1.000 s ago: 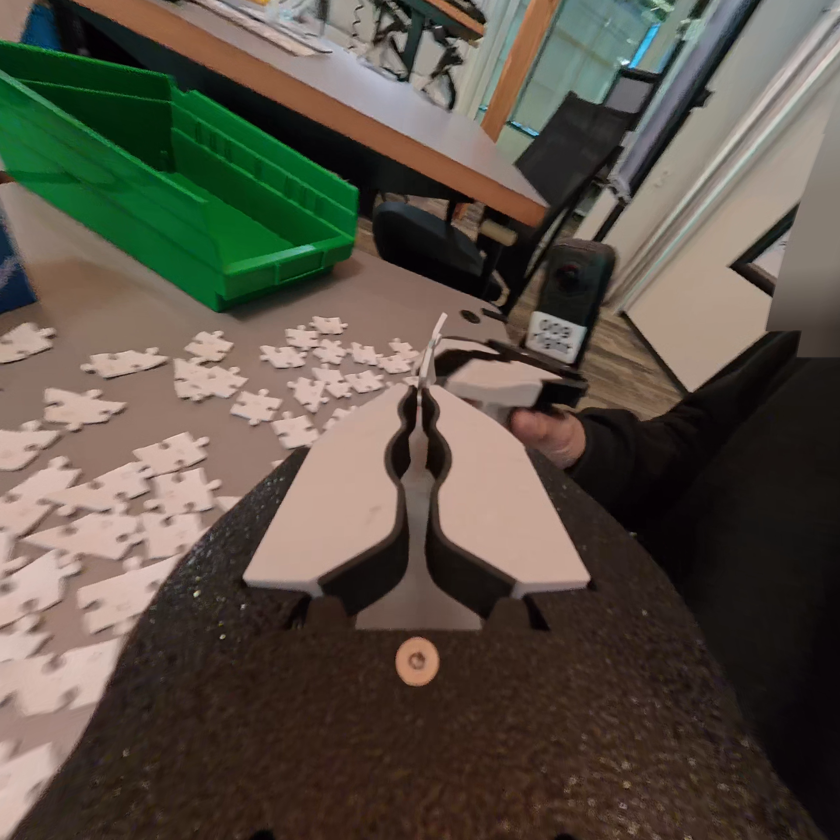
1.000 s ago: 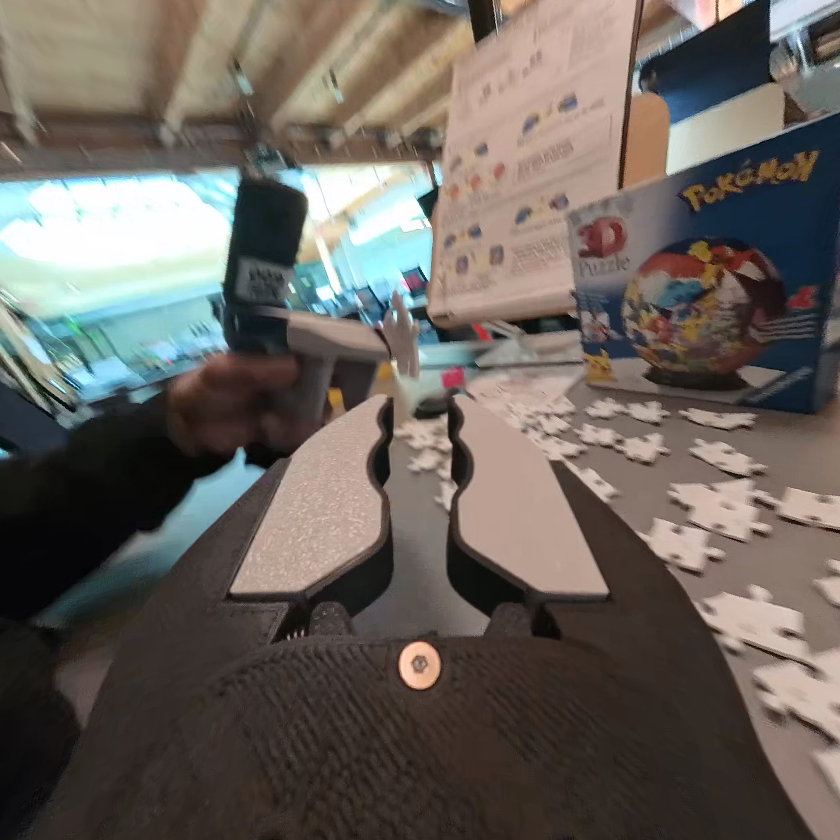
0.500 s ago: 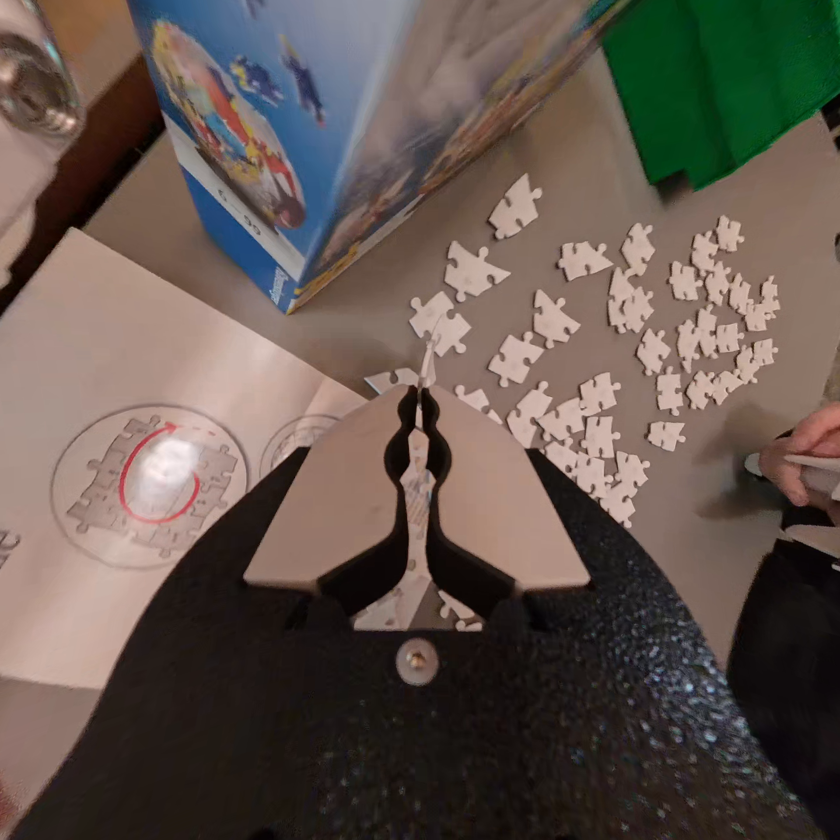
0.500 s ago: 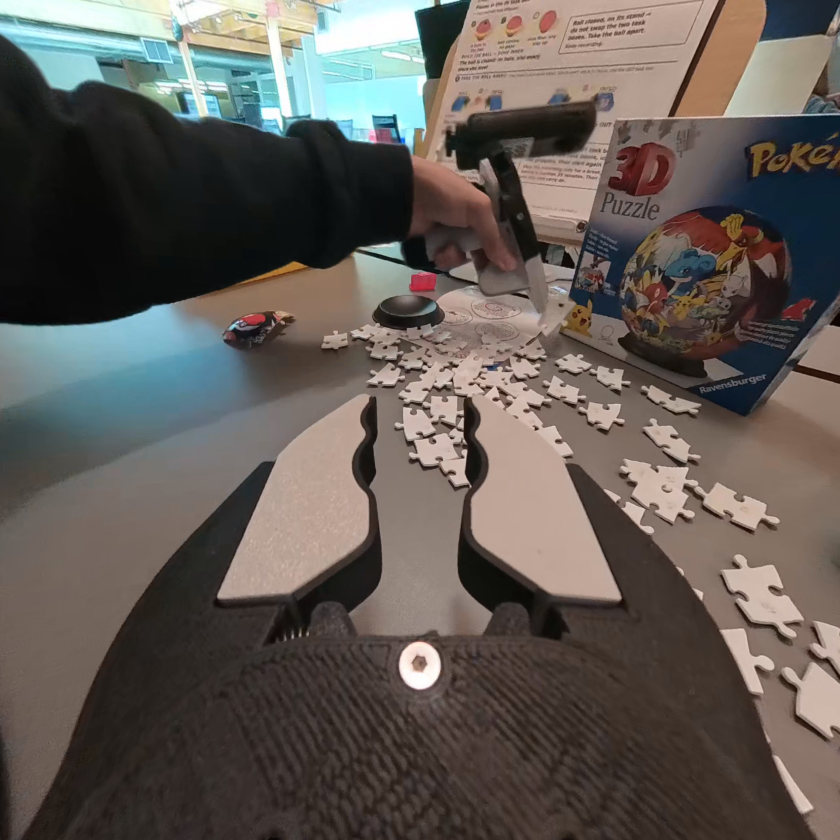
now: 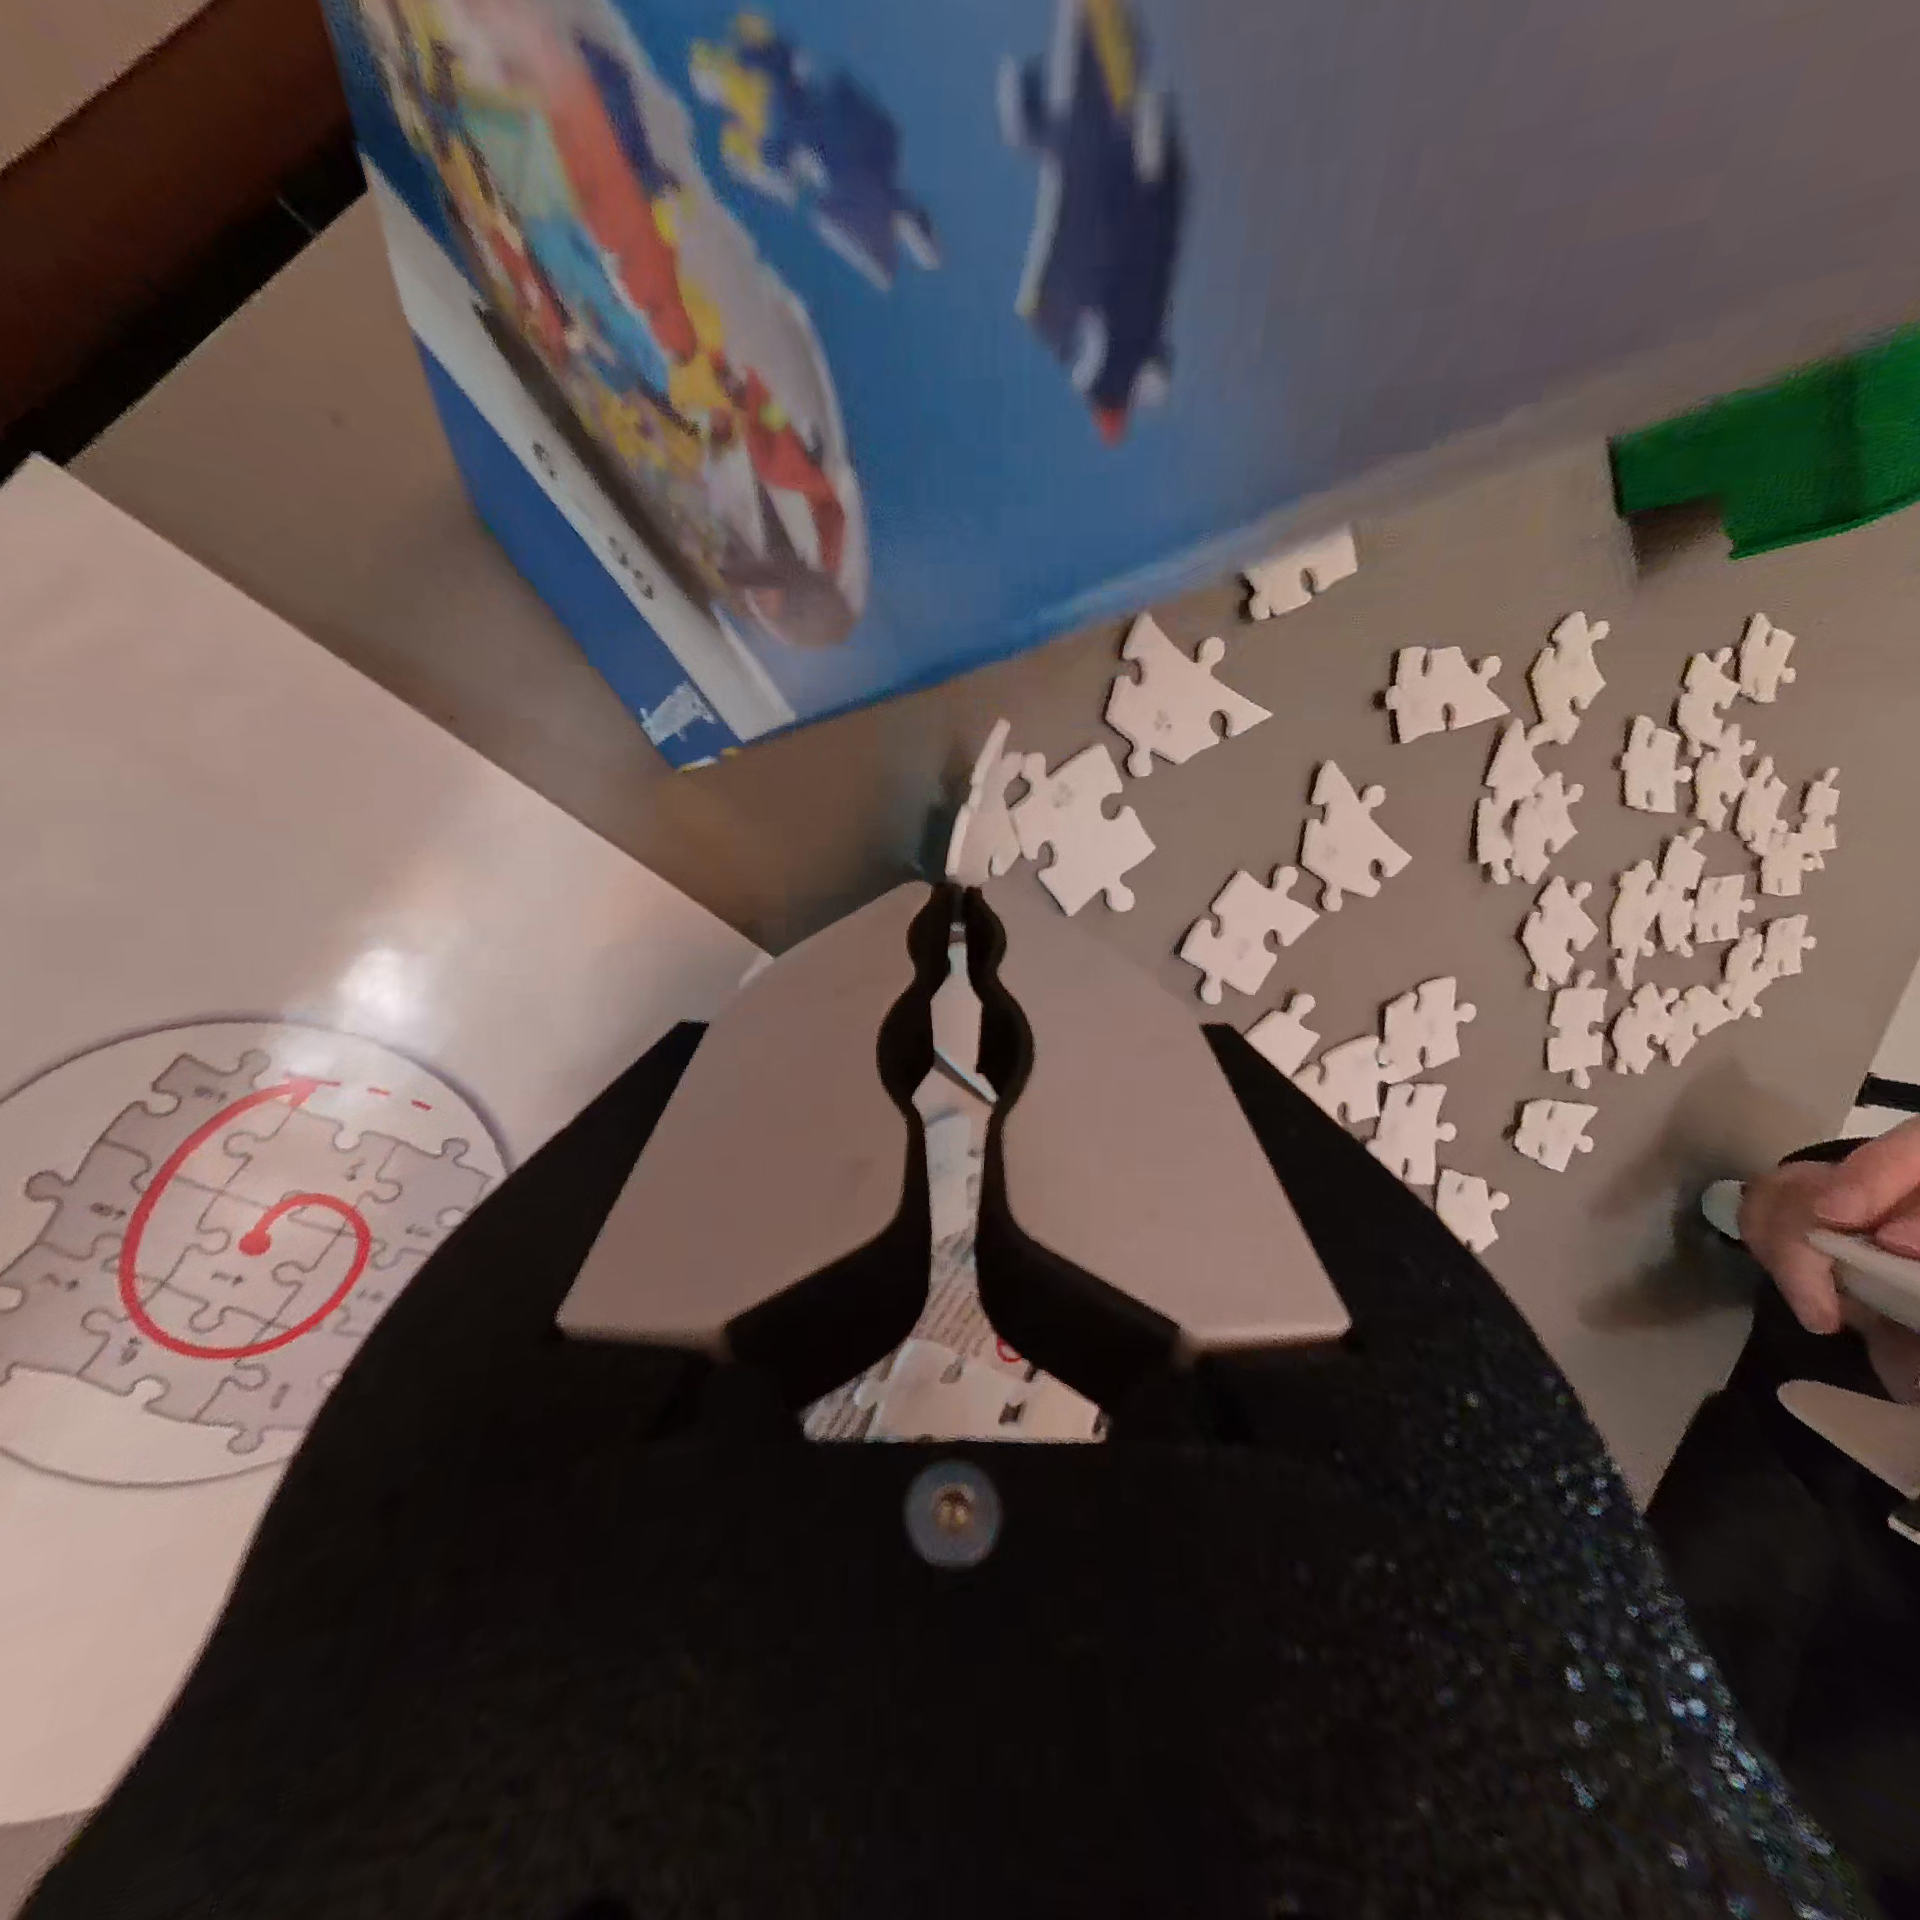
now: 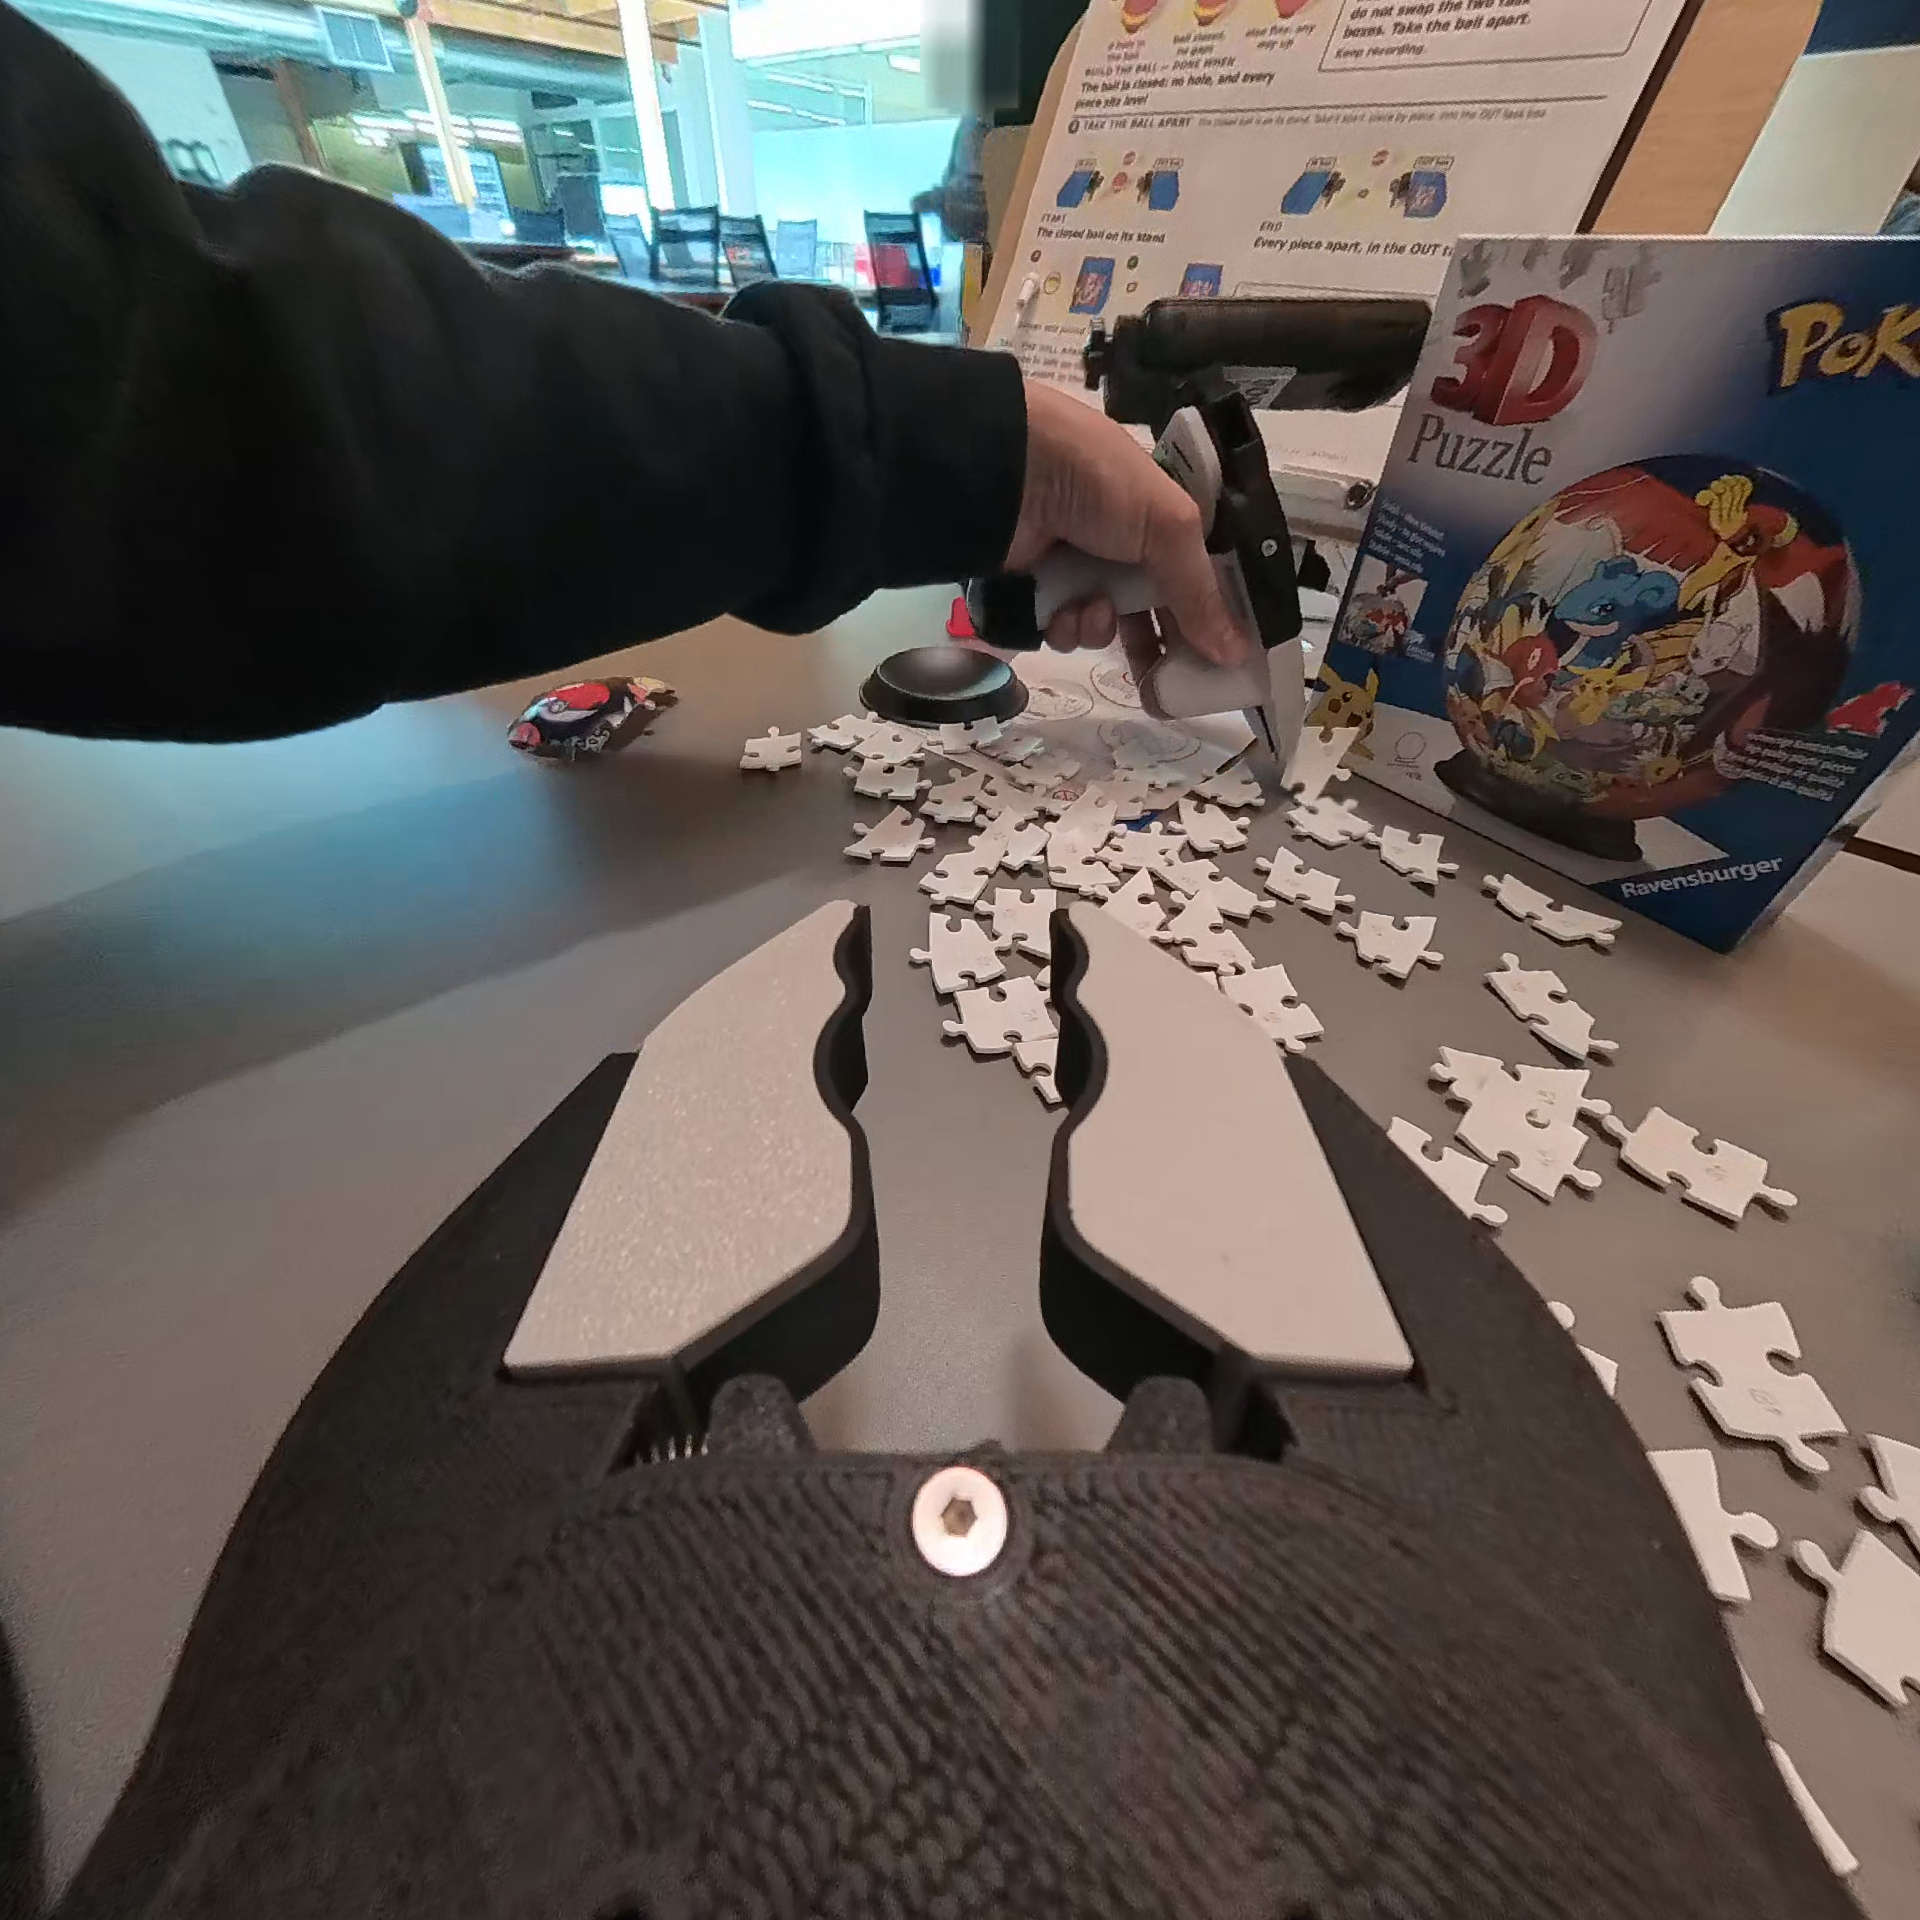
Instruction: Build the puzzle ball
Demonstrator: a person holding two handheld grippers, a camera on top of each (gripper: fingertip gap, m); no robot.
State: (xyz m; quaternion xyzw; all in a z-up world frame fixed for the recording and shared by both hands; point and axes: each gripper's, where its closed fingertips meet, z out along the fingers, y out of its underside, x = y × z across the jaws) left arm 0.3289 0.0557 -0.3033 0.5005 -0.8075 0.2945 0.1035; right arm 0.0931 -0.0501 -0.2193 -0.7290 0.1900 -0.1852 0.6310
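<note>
Several white face-down puzzle pieces (image 5: pixel 1351 831) lie scattered on the grey table (image 6: pixel 312 935); they also show in the right wrist view (image 6: pixel 1039 842). My left gripper (image 5: pixel 954 896) points down at the table beside the puzzle box (image 5: pixel 831 312). It is shut on a puzzle piece (image 5: pixel 982 805) held edge-on, whose far end touches the table next to a loose piece. The right wrist view shows this gripper (image 6: pixel 1280 743) and its piece (image 6: pixel 1317 758) by the box (image 6: pixel 1662 582). My right gripper (image 6: pixel 961 925) is open and empty, low over the table near the pile.
A paper instruction sheet (image 5: pixel 260 831) lies left of my left gripper. A black ball stand (image 6: pixel 940 686) and a small coloured assembled chunk (image 6: pixel 587 717) sit at the back left. An upright instruction board (image 6: pixel 1299 135) stands behind. A green bin (image 5: pixel 1787 478) is at the right. About 30 cm separates my left fingertips from my right.
My left gripper swung away from the right gripper, turned down toward the table and lowered its piece beside the box. The right gripper dropped level and opened a little wider.
</note>
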